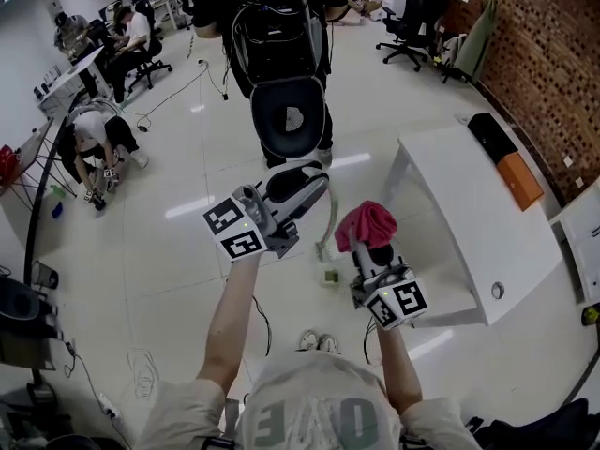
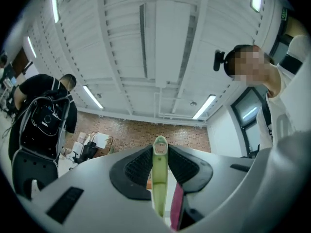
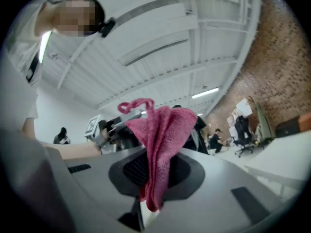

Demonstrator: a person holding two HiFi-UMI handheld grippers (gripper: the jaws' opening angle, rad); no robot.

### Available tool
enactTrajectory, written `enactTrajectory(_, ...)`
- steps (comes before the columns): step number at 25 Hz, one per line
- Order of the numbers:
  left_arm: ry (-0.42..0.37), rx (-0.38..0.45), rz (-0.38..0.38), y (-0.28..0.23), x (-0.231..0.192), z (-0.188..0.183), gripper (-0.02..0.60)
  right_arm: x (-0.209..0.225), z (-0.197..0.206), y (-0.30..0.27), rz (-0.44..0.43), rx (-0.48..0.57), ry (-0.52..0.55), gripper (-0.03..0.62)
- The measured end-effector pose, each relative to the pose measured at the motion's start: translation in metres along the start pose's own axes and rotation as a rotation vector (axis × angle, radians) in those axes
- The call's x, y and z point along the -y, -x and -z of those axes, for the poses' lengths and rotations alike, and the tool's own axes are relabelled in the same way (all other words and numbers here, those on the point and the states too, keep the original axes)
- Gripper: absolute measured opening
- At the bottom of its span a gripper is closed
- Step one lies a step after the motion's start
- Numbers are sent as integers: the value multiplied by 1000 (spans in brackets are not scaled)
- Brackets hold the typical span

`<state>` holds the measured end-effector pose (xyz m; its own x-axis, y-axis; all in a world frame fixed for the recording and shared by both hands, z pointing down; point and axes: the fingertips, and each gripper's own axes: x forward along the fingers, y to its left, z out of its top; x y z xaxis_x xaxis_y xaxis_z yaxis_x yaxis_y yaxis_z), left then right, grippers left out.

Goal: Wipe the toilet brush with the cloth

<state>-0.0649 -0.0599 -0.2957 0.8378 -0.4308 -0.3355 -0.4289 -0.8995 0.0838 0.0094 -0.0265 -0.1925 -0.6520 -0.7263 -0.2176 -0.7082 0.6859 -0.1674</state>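
Note:
My left gripper (image 1: 314,186) is shut on the pale green handle of the toilet brush (image 1: 330,225), which curves down to a small greenish brush head (image 1: 331,276) above the floor. In the left gripper view the handle (image 2: 160,178) stands upright between the black pads (image 2: 138,168), its looped end poking out past them. My right gripper (image 1: 373,248) is shut on a pink cloth (image 1: 366,223), held close to the right of the handle. In the right gripper view the cloth (image 3: 163,140) hangs bunched over the jaws, with the left gripper (image 3: 104,127) just beyond it.
A white table (image 1: 469,223) stands at the right with a black and an orange box (image 1: 518,181) on it. A person with a black backpack (image 1: 281,54) stands straight ahead. Desks, seated people and floor cables lie at the left, office chairs (image 1: 412,26) at the back.

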Motion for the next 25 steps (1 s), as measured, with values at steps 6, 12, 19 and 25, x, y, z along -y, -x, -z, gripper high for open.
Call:
enactTrajectory(6,39,10,40,4,-24,41,106,125,38,59,264,-155,50,31)
enactTrajectory(12,-8,-38,154,29,-35,133,106,165,140,81,270,-234,69,31)
enactTrajectory(19,7,30,266,82,-81,390,106,244,403,102,183,-166,41,31)
enactTrajectory(25,-12,59,322,121,-121,579,106,293,588,112,163,-82,15,31)
